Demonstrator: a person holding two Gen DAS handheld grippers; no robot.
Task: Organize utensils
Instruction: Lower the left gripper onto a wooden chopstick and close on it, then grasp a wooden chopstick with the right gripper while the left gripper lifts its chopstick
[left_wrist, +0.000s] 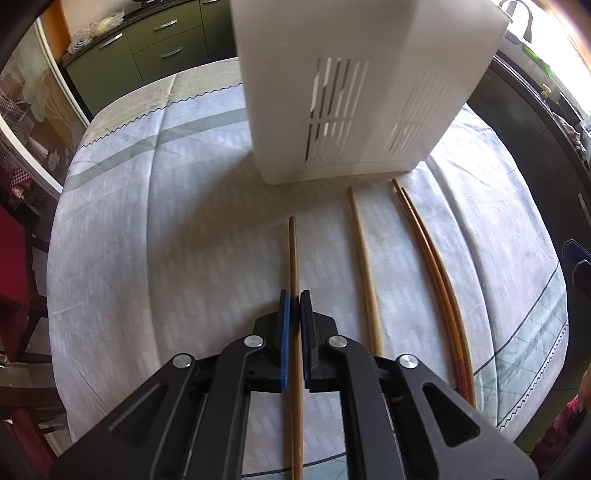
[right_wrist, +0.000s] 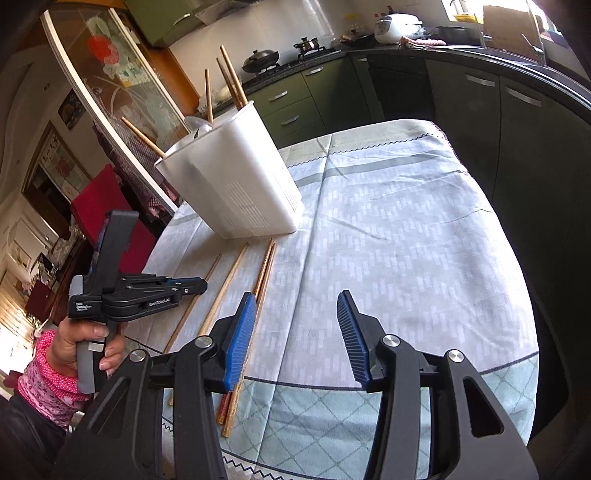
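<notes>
Wooden chopstick in the grip: the left tool (left_wrist: 294, 299) was clenched on the leftmost chopstick (left_wrist: 293, 254), its blue pads (left_wrist: 284, 332) pressing the shaft from both sides, partway along its length
Pointing: the left tool aimed steeply down at the cloth-covered bench (left_wrist: 147, 221), the held stick running straight ahead between the jaws
Right tool: the right tool (right_wrist: 297, 332) was released, jaws apart with nothing between them, hovering above the bench; the reddish pair (right_wrist: 264, 269) lay just under and ahead of its left pad
Remaining sticks: a pale chopstick (left_wrist: 360, 251) lay to the right of the left tool, the reddish pair (left_wrist: 424, 236) further right again, all flat on the cloth
Holder: the white slotted holder (left_wrist: 354, 92) stood straight ahead of the left tool, beyond the stick tips, with several chopsticks (right_wrist: 231, 81) already leaning in it
Doing it well: probably lift straight up first so the tip clears the cloth, then tilt the stick upright before reaching the rim
Risk: a thin round shaft may pivot between the pads, so a slow swing seems wise
Clearance: the right tool looked near the pair, so keeping the arms apart would avoid a knock
</notes>
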